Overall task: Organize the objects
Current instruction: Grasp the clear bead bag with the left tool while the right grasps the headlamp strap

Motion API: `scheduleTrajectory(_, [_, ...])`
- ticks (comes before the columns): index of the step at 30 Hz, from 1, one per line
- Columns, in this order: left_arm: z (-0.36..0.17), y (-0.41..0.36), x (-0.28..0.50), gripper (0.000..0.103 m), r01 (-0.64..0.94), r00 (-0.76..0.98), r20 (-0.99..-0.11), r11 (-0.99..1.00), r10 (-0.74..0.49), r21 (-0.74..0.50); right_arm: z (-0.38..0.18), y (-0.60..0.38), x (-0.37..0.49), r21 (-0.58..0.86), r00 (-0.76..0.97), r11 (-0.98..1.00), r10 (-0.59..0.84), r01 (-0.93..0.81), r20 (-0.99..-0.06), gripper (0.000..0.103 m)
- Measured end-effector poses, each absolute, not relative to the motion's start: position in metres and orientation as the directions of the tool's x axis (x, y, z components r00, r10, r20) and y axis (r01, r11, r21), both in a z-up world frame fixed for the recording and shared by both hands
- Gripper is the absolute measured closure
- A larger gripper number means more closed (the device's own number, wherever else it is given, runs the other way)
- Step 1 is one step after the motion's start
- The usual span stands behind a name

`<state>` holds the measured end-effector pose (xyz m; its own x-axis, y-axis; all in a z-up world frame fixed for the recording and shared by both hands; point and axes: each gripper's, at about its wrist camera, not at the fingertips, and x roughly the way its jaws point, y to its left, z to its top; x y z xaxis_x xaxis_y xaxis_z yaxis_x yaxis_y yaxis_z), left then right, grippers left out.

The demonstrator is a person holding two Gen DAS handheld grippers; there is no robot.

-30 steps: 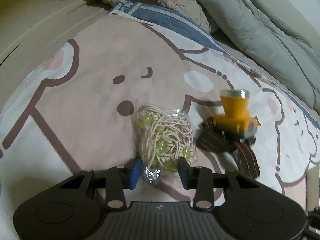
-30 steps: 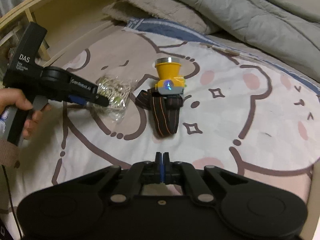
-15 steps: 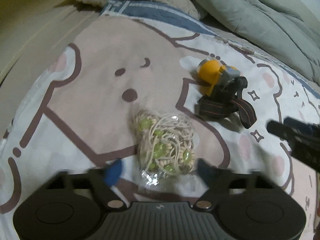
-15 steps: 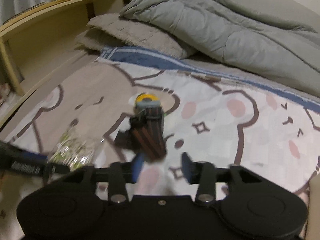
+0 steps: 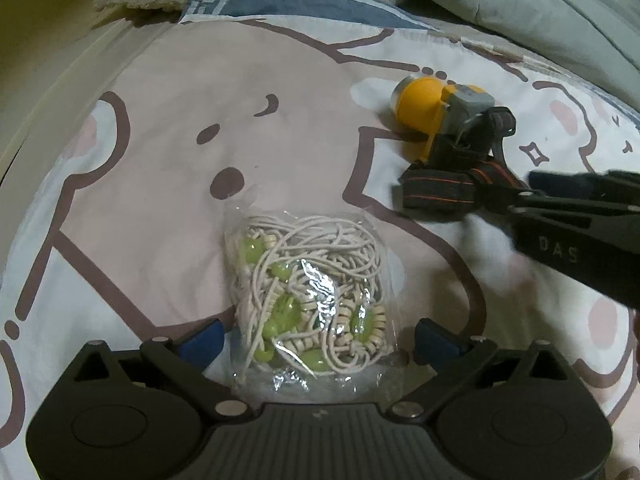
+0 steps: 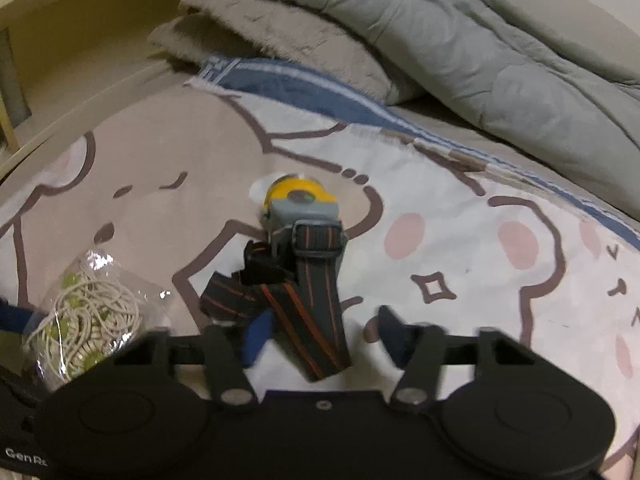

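Since the earlier frame my left hand-held gripper point(image 5: 316, 338) is opening wide, bag point(image 5: 310, 292) between but untouched; right hand-held gripper point(image 6: 320, 336) is closing round the headlamp point(image 6: 300, 248) strap, lower centre; next, pinch and lift.

Faint letters "DAS" stand on the black body of the right gripper point(image 5: 500, 196), seen from the left wrist. In the right wrist's view, white lettering "Gen Ro", cut off by the frame's edge, sits on the left gripper's black housing at the lower left corner. Nothing else here is legible.
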<state>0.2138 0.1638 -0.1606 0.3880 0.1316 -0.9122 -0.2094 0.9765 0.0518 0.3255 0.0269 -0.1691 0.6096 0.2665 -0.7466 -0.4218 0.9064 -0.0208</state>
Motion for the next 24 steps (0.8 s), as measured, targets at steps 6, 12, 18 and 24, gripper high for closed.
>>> scheduleTrajectory(6, [-0.161,0.166,0.212,0.001,-0.223,0.404,-0.907,0.974,0.123,0.033,-0.163,0.021,0.316,-0.007,0.582,0.886,0.298,-0.463,-0.757,0.103])
scheduleTrajectory(12, [-0.16,0.167,0.208,0.0,-0.236,0.404,-0.907,0.971,0.123,0.027,-0.144,0.009,0.29,0.024,0.541,0.854,0.351,-0.52,-0.764,0.103])
scheduleTrajectory(18, [-0.157,0.173,0.206,0.0,-0.251,0.391,-0.912,0.968,0.122,0.022,-0.141,0.007,0.267,0.026,0.504,0.832,0.36,-0.554,-0.785,0.103])
scheduleTrajectory(24, [-0.154,0.178,0.204,0.017,-0.258,0.388,-0.917,0.966,0.09,-0.015,-0.148,0.005,0.271,0.057,0.504,0.851,0.361,-0.521,-0.785,0.103])
